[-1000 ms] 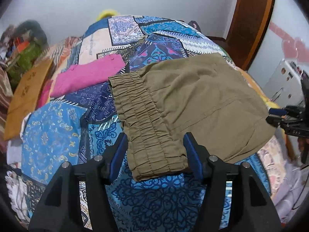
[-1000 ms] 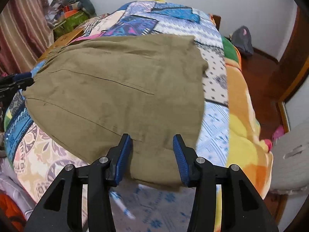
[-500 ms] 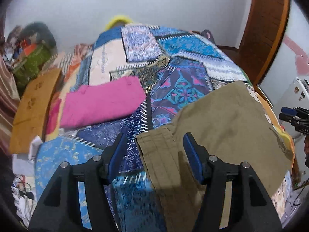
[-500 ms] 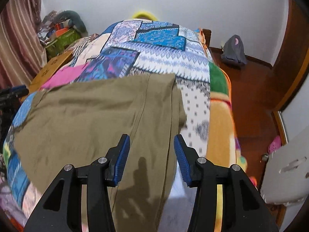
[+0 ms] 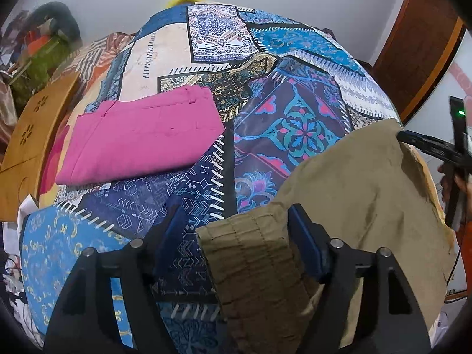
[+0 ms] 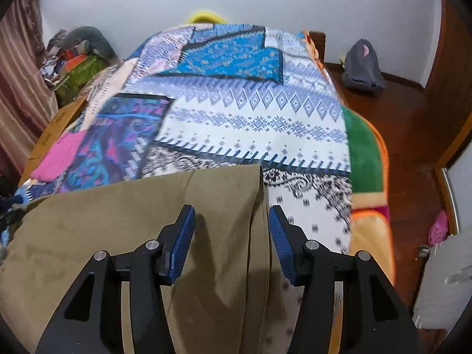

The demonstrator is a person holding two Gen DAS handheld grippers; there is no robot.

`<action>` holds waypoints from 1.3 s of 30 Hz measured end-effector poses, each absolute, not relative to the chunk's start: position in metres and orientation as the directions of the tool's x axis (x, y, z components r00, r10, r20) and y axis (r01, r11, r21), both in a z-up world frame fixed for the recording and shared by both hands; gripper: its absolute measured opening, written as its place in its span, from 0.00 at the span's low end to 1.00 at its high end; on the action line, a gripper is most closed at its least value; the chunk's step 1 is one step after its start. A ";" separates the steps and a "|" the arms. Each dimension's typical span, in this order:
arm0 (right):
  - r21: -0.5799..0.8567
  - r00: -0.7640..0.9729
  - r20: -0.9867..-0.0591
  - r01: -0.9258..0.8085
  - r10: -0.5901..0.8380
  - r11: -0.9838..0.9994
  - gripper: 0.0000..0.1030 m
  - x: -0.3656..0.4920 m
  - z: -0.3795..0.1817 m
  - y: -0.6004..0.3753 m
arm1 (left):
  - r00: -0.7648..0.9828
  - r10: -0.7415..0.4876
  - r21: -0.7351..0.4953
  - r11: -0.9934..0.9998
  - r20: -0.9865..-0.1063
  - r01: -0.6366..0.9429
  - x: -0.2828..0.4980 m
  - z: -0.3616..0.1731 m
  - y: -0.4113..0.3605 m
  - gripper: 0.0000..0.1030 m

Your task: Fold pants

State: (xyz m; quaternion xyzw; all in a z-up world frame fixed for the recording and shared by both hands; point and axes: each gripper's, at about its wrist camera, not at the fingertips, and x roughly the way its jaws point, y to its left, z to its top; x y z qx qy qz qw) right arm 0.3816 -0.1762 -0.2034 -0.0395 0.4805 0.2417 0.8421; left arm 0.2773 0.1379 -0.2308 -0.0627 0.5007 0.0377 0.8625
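Olive pants on the patchwork bed, a gripper at each end.

The olive pants (image 5: 354, 194) lie on the near part of the bed (image 5: 295, 124). The left gripper (image 5: 236, 230) spreads its jaws wide around the gathered waistband (image 5: 253, 253), not clamped. The right gripper (image 6: 231, 230) is likewise wide apart, straddling the pants' far edge, gripping nothing. Folded pink pants (image 5: 141, 138) lie apart, farther up the bed.

Olive pants (image 5: 348, 194) have slid toward the near bed edge vs 1 s ago: far hem (image 6: 206, 174) now sits low on the patchwork bedspread (image 6: 250, 112), w/ more quilt bare beyond. Elastic waistband (image 5: 253, 262) now lies between the left gripper (image 5: 236, 236) fingers; right gripper (image 6: 231, 230) straddles the folded edge.
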 end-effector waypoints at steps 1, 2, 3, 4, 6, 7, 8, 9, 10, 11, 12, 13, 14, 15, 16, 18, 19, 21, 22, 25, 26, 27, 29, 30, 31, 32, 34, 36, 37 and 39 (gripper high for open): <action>0.164 0.414 -0.835 -0.442 0.363 0.882 0.46 0.387 -0.210 -0.174 | 0.491 0.007 -0.065 0.990 -0.871 -0.128 0.278 -0.233 0.138 0.72; 0.166 0.410 -0.837 -0.440 0.362 0.883 0.46 0.392 -0.214 -0.173 | 0.489 0.010 -0.061 0.990 -0.872 -0.128 0.279 -0.234 0.138 0.72; 0.172 0.407 -0.837 -0.439 0.366 0.882 0.47 0.395 -0.217 -0.173 | 0.489 0.018 -0.050 0.991 -0.872 -0.127 0.280 -0.236 0.138 0.73; 0.180 0.406 -0.835 -0.436 0.371 0.882 0.46 0.397 -0.219 -0.173 | 0.491 0.027 -0.042 0.991 -0.871 -0.129 0.280 -0.237 0.137 0.74; 0.192 0.392 -0.836 -0.446 0.383 0.874 0.33 0.399 -0.222 -0.173 | 0.498 0.052 -0.020 0.990 -0.866 -0.138 0.281 -0.239 0.137 0.79; 0.182 0.395 -0.837 -0.452 0.379 0.873 0.26 0.398 -0.223 -0.172 | 0.503 0.071 -0.008 0.988 -0.861 -0.152 0.281 -0.240 0.137 0.79; 0.163 0.406 -0.835 -0.461 0.371 0.872 0.21 0.396 -0.223 -0.171 | 0.507 0.090 0.004 0.986 -0.857 -0.167 0.281 -0.241 0.138 0.79; 0.114 0.431 -0.835 -0.472 0.341 0.874 0.16 0.392 -0.223 -0.168 | 0.509 0.108 0.018 0.984 -0.854 -0.178 0.281 -0.242 0.138 0.79; 0.084 0.443 -0.836 -0.482 0.325 0.872 0.10 0.391 -0.223 -0.167 | 0.509 0.120 0.028 0.982 -0.852 -0.184 0.282 -0.243 0.138 0.79; 0.075 0.448 -0.833 -0.488 0.323 0.870 0.10 0.390 -0.223 -0.167 | 0.508 0.129 0.034 0.981 -0.852 -0.192 0.283 -0.245 0.137 0.79; 0.062 0.460 -0.829 -0.490 0.318 0.869 0.09 0.389 -0.222 -0.167 | 0.506 0.138 0.042 0.980 -0.851 -0.196 0.284 -0.246 0.137 0.79; 0.038 0.474 -0.826 -0.492 0.304 0.870 0.05 0.388 -0.221 -0.166 | 0.506 0.150 0.055 0.979 -0.849 -0.197 0.285 -0.247 0.136 0.79; 0.015 0.491 -0.821 -0.492 0.292 0.870 0.05 0.387 -0.219 -0.166 | 0.507 0.167 0.074 0.977 -0.845 -0.198 0.286 -0.247 0.135 0.79; 0.003 0.508 -0.812 -0.488 0.286 0.873 0.05 0.386 -0.216 -0.165 | 0.509 0.183 0.091 0.976 -0.841 -0.199 0.286 -0.247 0.134 0.79; -0.007 0.520 -0.807 -0.483 0.280 0.876 0.04 0.386 -0.214 -0.165 | 0.510 0.203 0.112 0.973 -0.836 -0.203 0.287 -0.247 0.133 0.79; -0.019 0.522 -0.812 -0.471 0.262 0.882 0.04 0.388 -0.210 -0.162 | 0.505 0.216 0.123 0.970 -0.836 -0.211 0.288 -0.249 0.133 0.79; -0.026 0.515 -0.820 -0.470 0.250 0.883 0.05 0.389 -0.210 -0.161 | 0.501 0.213 0.116 0.969 -0.839 -0.218 0.288 -0.248 0.135 0.79; -0.063 0.505 -0.837 -0.473 0.211 0.879 0.05 0.389 -0.206 -0.157 | 0.498 0.224 0.121 0.965 -0.838 -0.231 0.287 -0.242 0.136 0.79; -0.090 0.510 -0.840 -0.470 0.187 0.878 0.10 0.387 -0.201 -0.156 | 0.499 0.242 0.134 0.961 -0.832 -0.241 0.285 -0.237 0.137 0.79; -0.078 0.520 -0.830 -0.464 0.200 0.883 0.29 0.375 -0.179 -0.163 | 0.524 0.284 0.186 0.955 -0.803 -0.232 0.275 -0.216 0.134 0.79; -0.046 0.516 -0.824 -0.475 0.235 0.879 0.37 0.369 -0.170 -0.165 | 0.531 0.293 0.198 0.953 -0.795 -0.230 0.272 -0.211 0.133 0.79; -0.011 0.517 -0.809 -0.488 0.279 0.873 0.40 0.358 -0.158 -0.167 | 0.542 0.322 0.227 0.945 -0.776 -0.237 0.270 -0.204 0.131 0.79; 0.030 0.504 -0.794 -0.524 0.339 0.851 0.41 0.343 -0.143 -0.163 | 0.568 0.362 0.262 0.932 -0.739 -0.252 0.264 -0.189 0.130 0.80; 0.059 0.487 -0.786 -0.556 0.382 0.829 0.41 0.332 -0.134 -0.158 | 0.575 0.350 0.246 0.936 -0.739 -0.253 0.262 -0.184 0.131 0.80; 0.077 0.473 -0.781 -0.575 0.408 0.815 0.42 0.325 -0.129 -0.151 | 0.588 0.298 0.186 0.952 -0.752 -0.244 0.258 -0.178 0.132 0.80; 0.100 0.454 -0.777 -0.594 0.436 0.798 0.44 0.317 -0.125 -0.144 | 0.596 0.248 0.133 0.964 -0.764 -0.231 0.255 -0.175 0.132 0.80; 0.167 0.393 -0.772 -0.634 0.500 0.755 0.47 0.304 -0.122 -0.126 | 0.603 0.129 0.023 0.983 -0.787 -0.180 0.250 -0.172 0.125 0.80; 0.231 0.319 -0.774 -0.662 0.547 0.713 0.49 0.298 -0.127 -0.105 | 0.601 0.061 -0.028 0.990 -0.797 -0.138 0.247 -0.176 0.114 0.80; 0.255 0.286 -0.778 -0.670 0.559 0.698 0.49 0.295 -0.134 -0.091 | 0.590 0.025 -0.048 0.993 -0.807 -0.107 0.246 -0.182 0.105 0.80; 0.289 0.224 -0.797 -0.674 0.561 0.680 0.49 0.287 -0.152 -0.070 | 0.560 -0.002 -0.046 0.997 -0.829 -0.066 0.247 -0.194 0.091 0.79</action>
